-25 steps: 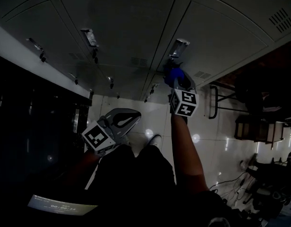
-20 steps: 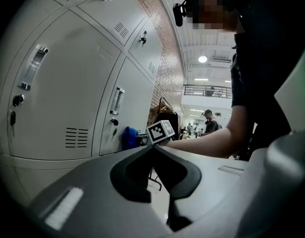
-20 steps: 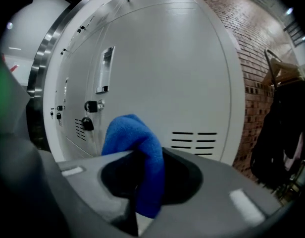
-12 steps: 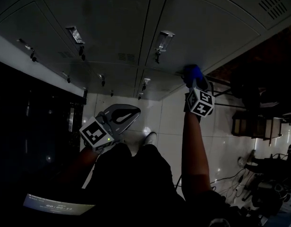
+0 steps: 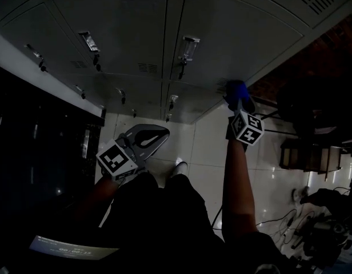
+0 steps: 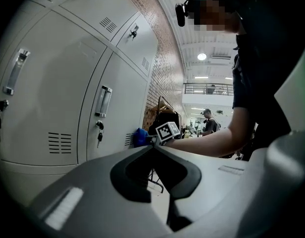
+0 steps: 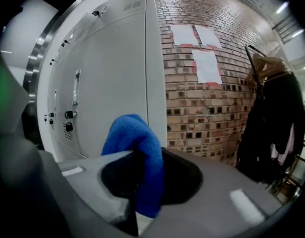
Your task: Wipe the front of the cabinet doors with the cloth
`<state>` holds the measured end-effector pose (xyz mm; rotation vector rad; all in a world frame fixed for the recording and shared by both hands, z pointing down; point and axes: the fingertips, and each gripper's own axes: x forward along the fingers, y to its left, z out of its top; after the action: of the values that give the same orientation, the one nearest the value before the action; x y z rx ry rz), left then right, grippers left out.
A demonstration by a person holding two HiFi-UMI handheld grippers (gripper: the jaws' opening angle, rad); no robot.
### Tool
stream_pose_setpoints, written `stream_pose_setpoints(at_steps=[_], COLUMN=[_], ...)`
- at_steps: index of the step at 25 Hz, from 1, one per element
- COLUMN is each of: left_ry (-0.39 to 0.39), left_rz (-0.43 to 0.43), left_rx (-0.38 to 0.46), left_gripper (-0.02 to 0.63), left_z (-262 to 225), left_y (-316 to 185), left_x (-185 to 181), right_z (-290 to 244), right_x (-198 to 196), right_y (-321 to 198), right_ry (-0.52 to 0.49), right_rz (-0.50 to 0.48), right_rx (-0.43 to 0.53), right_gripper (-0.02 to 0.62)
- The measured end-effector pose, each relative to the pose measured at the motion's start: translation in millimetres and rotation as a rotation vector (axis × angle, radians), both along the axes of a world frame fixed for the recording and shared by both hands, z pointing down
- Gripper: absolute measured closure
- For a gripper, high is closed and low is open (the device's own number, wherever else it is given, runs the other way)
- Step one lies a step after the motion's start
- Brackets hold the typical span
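Right tongs [image 5: 239,100] tight on a blue fleecy cloth [image 7: 130,138] against the pale grey metal cabinet door [image 7: 113,73]; left tongs [image 6: 153,148] closed, empty.

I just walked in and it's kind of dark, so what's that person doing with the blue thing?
The person is wiping grey cabinet doors. Their right gripper is shut on a blue cloth, held low against the door nearest the brick wall. The left gripper is shut, holds nothing and hangs back near their legs, away from the doors.
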<state>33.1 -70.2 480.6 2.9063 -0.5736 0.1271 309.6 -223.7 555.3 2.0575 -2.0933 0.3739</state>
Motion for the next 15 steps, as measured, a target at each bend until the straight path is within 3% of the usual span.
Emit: stream_pose_setpoints(at_steps=[3, 10, 15], left_ry=[0.001, 0.010, 0.022], left_rz=[-0.015, -0.034, -0.019], left_rx=[0.022, 0.085, 0.106], left_gripper=[0.603, 0.603, 0.603], left_z=[-6, -29, -49], left_y=[-1, -2, 9], left_x=[1, 1, 3], right_z=[-24, -96, -129], right_x=[-28, -137, -178], right_y=[17, 94, 140], right_ry=[-0.038, -0.060, -0.102], right_rz=[-0.115, -0.508, -0.635], right_rx=[0.047, 0.180, 0.197], right_gripper=[0.523, 0.523, 0.523])
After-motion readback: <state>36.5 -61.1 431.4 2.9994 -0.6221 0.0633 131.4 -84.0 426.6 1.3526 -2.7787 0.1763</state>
